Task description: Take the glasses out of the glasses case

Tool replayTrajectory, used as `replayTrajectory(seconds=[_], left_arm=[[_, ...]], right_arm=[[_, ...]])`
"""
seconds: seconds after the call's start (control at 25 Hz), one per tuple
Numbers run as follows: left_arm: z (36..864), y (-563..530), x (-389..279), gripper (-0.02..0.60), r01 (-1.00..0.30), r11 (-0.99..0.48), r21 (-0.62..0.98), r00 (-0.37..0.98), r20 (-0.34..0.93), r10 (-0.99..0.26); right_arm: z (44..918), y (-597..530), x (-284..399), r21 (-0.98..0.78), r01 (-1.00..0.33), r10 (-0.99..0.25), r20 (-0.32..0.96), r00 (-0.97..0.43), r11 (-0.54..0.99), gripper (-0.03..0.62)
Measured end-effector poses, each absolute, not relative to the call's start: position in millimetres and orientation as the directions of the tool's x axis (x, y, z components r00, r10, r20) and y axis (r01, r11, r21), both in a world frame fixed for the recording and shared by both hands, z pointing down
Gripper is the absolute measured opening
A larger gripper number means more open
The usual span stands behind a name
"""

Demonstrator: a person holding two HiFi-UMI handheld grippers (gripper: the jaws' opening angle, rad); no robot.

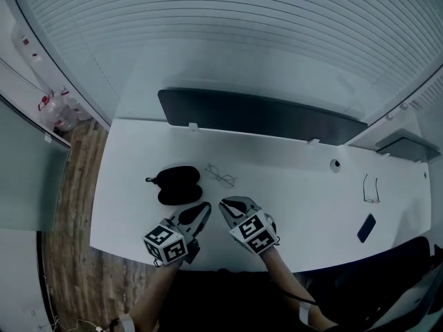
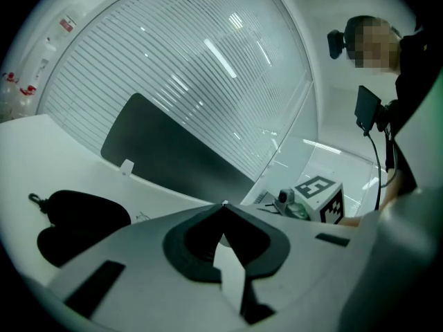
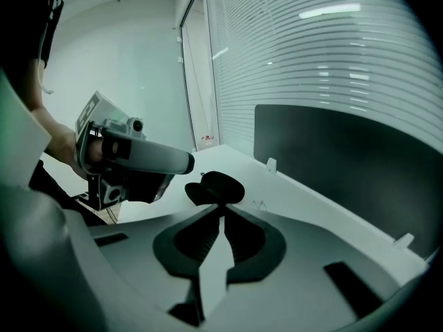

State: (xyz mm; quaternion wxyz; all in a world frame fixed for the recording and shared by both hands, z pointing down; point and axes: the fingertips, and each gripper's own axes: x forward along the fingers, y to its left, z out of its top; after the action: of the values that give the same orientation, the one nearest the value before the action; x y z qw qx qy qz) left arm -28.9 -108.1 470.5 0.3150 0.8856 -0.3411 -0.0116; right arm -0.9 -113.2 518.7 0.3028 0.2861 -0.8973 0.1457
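Glasses [image 1: 221, 176] are lying flat on the white bench [image 1: 297, 206], just beside the right edge of the glasses case [image 1: 178, 185], so we are judging the main step as done. Little is remaining beyond, perhaps, shutting the case. The frame is looking thin and wiry, with clear lenses that are barely showing against the pale bench top. The case is sitting open like a clamshell, with two rounded black lobes, a matte, soft-looking shell and a small loop sticking out at its left end. We are seeing nothing inside it. Both tongs are hovering over the front part of the bench, pointing toward the case and the glasses. The left tongs [image 1: 203, 208] are showing their tips meeting with nothing between them, and the right tongs [image 1: 225, 205] are likewise pressed together and carrying nothing. Their bodies are looking like smooth grey plastic with dark ribbed pads. Farther off, a dark flat divider panel [image 1: 263, 116] is standing along the back of the bench. A second pair of glasses [image 1: 372, 189] and a dark slab [image 1: 366, 227], possibly a phone, are lying well to the right.
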Motion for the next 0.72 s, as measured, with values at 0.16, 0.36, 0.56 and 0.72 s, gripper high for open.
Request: replayTrajectory(seconds=[0.16,0.36,0.56,0.72], left_arm=[[468.1,-99.3,-25.8,0.012,-0.603,-0.575,0.553,0.766,0.198,-0.612],[464.3,-83.6,-20.0,0.012,-0.606,-0.581,0.543,0.766,0.201,-0.61],[458.1,-67.2,-17.2,0.012,-0.627,-0.575,0.525,0.747,0.195,-0.636],[452.8,-53.3,-9.4,0.012,-0.651,-0.555,0.517,0.718,0.185,-0.671]], right_arm=[[510.5,-108.7,0.9,-0.096,-0.607,-0.441,0.599,-0.668,0.789,0.031],[501.7,-100.9,4.9,-0.097,-0.612,-0.458,0.574,-0.679,0.785,0.029],[497.6,-83.6,7.0,-0.175,-0.6,-0.435,0.536,-0.723,0.781,0.029],[498.7,-71.4,16.2,-0.32,-0.596,-0.411,0.487,-0.77,0.737,0.031]])
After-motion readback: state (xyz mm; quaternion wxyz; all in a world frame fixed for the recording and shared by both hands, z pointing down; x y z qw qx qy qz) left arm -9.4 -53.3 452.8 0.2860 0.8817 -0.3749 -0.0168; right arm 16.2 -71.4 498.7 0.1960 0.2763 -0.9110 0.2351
